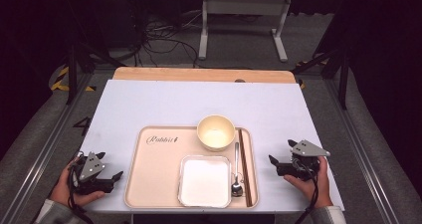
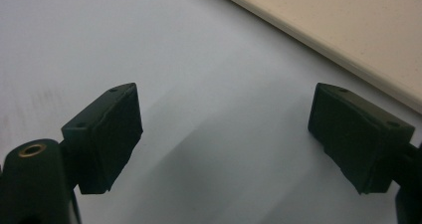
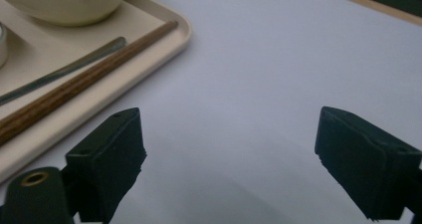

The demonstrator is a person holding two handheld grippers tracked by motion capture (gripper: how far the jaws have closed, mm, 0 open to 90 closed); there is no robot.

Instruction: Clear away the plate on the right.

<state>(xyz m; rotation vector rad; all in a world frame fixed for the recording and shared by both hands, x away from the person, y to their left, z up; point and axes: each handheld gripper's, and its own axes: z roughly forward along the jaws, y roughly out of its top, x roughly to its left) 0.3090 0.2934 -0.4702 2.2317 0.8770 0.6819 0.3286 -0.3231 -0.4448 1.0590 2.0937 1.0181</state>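
- A beige rectangular plastic tray (image 1: 154,176) lies on the white-covered surface (image 1: 149,104), near its front edge.
- On the tray, a cream round bowl (image 1: 216,132) sits at the back, with a white square dish (image 1: 205,180) in front of it.
- A metal spoon (image 1: 237,176) and dark wooden chopsticks (image 1: 245,167) lie side by side along the tray's right side.
- The left hand-held gripper (image 1: 110,169) rests left of the tray, jaws spread wide, nothing between them.
- The right hand-held gripper (image 1: 281,151) rests right of the tray, jaws likewise wide and empty.
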